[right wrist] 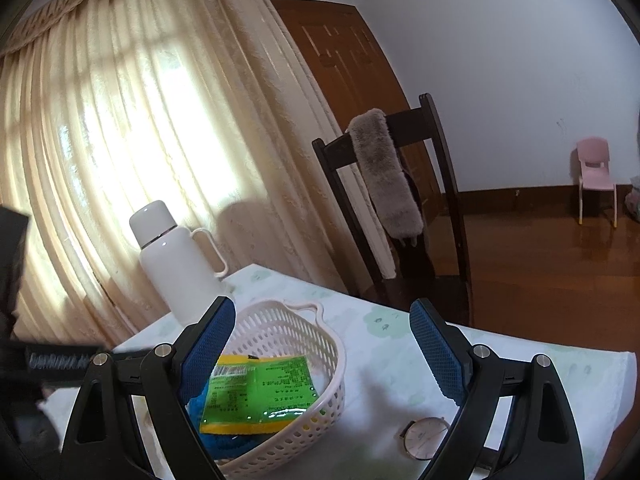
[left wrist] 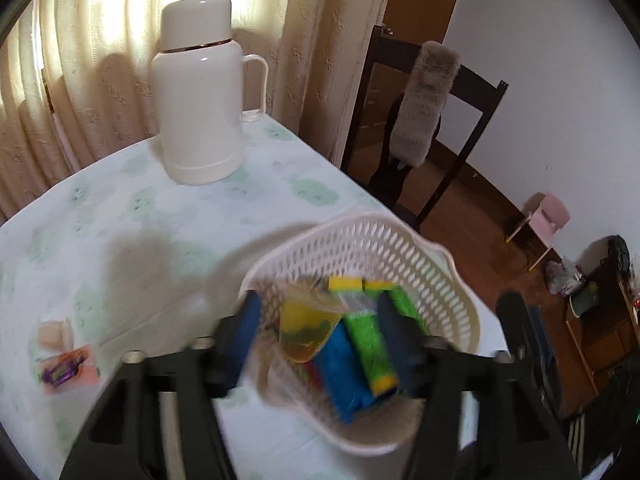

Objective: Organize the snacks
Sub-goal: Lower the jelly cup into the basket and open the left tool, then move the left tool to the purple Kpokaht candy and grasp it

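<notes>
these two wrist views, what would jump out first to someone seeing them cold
The white heart-shaped basket near the table's edge, stuffed with bright green, blue and yellow snack packets, draws the eye first. Behind it a tall white thermos jug stands against the sunlit cream curtain. A wristwatch lies on the tablecloth right of the basket.

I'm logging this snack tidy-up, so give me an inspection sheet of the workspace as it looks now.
Surface: table with green-patterned white cloth.
Job's things: white basket holding a green packet and blue packet; a pink packet lies outside.
Clutter: white flask, wristwatch.
Grippers: left gripper open above basket; right gripper open, empty.
Cables: nothing seen.
Surroundings: curtain, dark chair.
</notes>
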Demonstrator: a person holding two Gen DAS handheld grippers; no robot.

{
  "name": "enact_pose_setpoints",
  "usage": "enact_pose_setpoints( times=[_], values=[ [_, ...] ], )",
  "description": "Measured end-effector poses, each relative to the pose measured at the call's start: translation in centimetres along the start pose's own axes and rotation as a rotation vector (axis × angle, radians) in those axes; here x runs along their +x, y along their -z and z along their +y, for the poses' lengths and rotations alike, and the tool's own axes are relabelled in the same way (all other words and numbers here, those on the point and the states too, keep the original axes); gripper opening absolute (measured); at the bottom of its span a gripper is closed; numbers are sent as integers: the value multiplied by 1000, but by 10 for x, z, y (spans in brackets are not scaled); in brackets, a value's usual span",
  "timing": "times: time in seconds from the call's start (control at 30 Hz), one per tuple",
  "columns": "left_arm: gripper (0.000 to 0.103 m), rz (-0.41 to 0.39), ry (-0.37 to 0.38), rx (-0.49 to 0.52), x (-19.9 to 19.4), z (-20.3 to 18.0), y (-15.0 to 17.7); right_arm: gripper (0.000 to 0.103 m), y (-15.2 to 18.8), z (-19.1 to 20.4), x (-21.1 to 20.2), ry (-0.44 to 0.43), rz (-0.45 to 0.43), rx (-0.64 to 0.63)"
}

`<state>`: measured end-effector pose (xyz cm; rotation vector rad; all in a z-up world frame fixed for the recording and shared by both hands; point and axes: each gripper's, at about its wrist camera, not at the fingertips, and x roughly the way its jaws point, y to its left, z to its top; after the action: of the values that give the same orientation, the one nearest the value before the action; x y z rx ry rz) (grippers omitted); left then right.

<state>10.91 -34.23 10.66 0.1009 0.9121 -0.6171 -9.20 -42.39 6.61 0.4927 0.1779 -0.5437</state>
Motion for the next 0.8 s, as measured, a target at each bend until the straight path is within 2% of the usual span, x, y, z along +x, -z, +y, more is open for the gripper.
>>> enact_pose_setpoints(
  times=[0.13,0.27,0.37,0.57,0.67,0.8],
  values=[
    [60,-27,-31,0,-6,4,1,89,0,-1,0,1,0,1],
    [60,-20,-67,-7,-8,13,9,89,0,-1,-2,1,0,-5],
    [60,-14,-65,-23,-10,21,15,89,1,0,-2,4,-6,-10],
    [66,-5,-94,-54,-25,41,22,89,2,2,-1,3,-10,-18],
    [70,11,-128,-50,-33,50,30,89,2,3,-1,2,-10,-25],
    [70,31,-191,-53,-46,73,45,89,3,2,-2,1,-9,-28]
  ],
)
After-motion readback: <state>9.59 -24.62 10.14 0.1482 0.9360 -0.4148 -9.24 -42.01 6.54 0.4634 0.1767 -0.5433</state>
